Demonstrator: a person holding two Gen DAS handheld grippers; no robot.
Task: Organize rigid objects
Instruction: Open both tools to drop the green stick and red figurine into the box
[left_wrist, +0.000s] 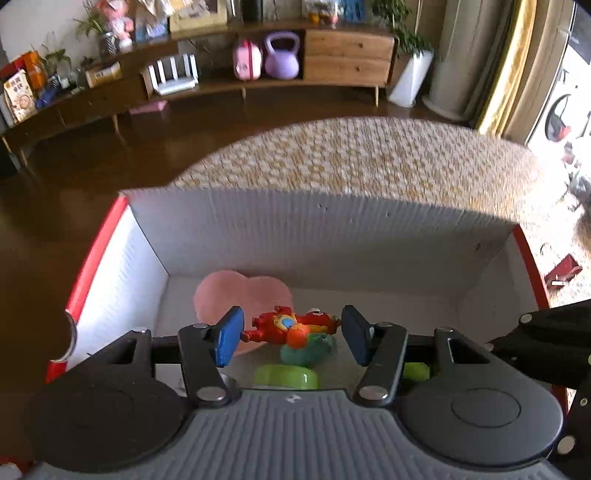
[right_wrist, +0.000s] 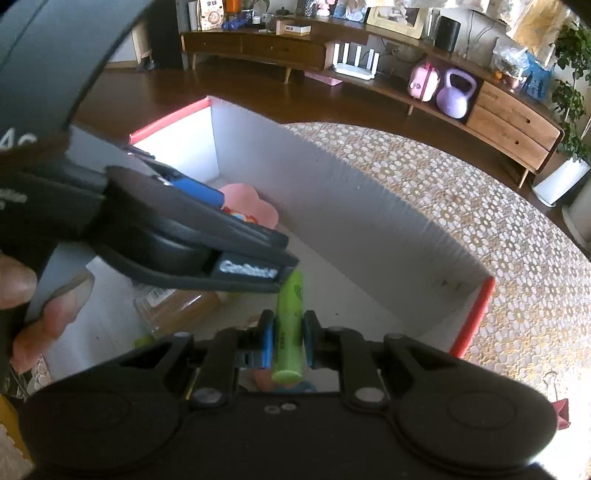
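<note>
A white box with red rims (left_wrist: 236, 221) stands on the patterned tablecloth. My left gripper (left_wrist: 293, 339) is open above the box floor, with a red toy figure (left_wrist: 291, 326) below, between its blue pads. A pink heart-shaped piece (left_wrist: 229, 291), a teal toy (left_wrist: 310, 350) and a green piece (left_wrist: 286, 376) lie in the box. My right gripper (right_wrist: 288, 345) is shut on a green tube (right_wrist: 290, 325) over the box (right_wrist: 332, 206). The left gripper (right_wrist: 177, 221) crosses the right wrist view.
The round table's patterned cloth (left_wrist: 369, 155) extends beyond the box. A small red object (left_wrist: 561, 271) lies on the cloth at right. A wooden sideboard (left_wrist: 347, 55) with a purple kettlebell (left_wrist: 282, 55) stands across the brown floor. A clear amber container (right_wrist: 177, 306) lies in the box.
</note>
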